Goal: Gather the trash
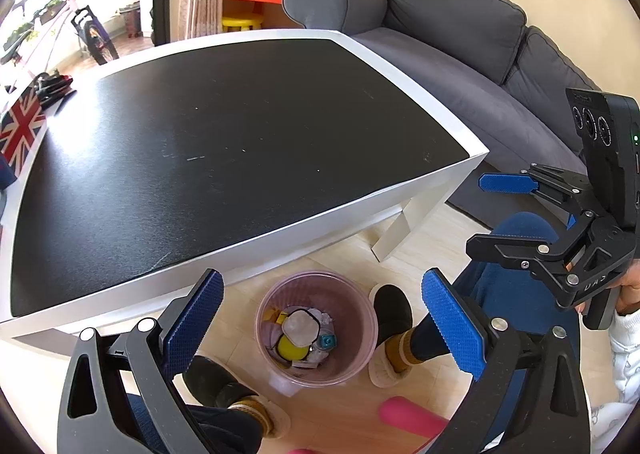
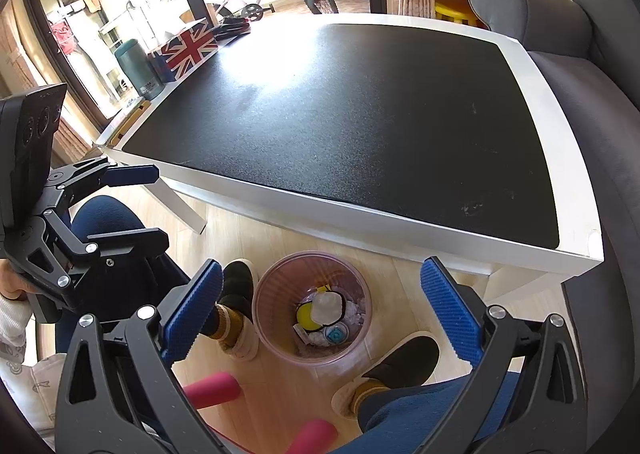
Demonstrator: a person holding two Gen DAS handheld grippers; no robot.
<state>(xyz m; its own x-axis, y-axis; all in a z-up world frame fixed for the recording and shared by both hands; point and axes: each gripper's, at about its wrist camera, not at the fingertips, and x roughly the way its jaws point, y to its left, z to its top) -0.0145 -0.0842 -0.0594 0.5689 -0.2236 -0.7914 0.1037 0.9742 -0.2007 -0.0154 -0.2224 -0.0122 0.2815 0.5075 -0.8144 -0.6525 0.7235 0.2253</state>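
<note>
Hovering both tongs over the pink bin [image 1: 316, 328] at bottom centre, left tongs [image 1: 322, 320] and right tongs [image 2: 320, 312] spread and empty, trash [image 1: 298, 336] lying inside the bin, black tabletop [image 1: 240, 142] looks bare, so drop step seems done; next I'd scan for leftovers.

- On the right gripper [image 1: 516, 214], as my left wrist camera shows it, I read pale raised letters "UAS" on the black body near the handle; the first letter is uncertain.
- On the teal flask [image 2: 138, 68] beside the table's [image 2: 560, 250] far left corner I see a white label, too small to read.
</note>
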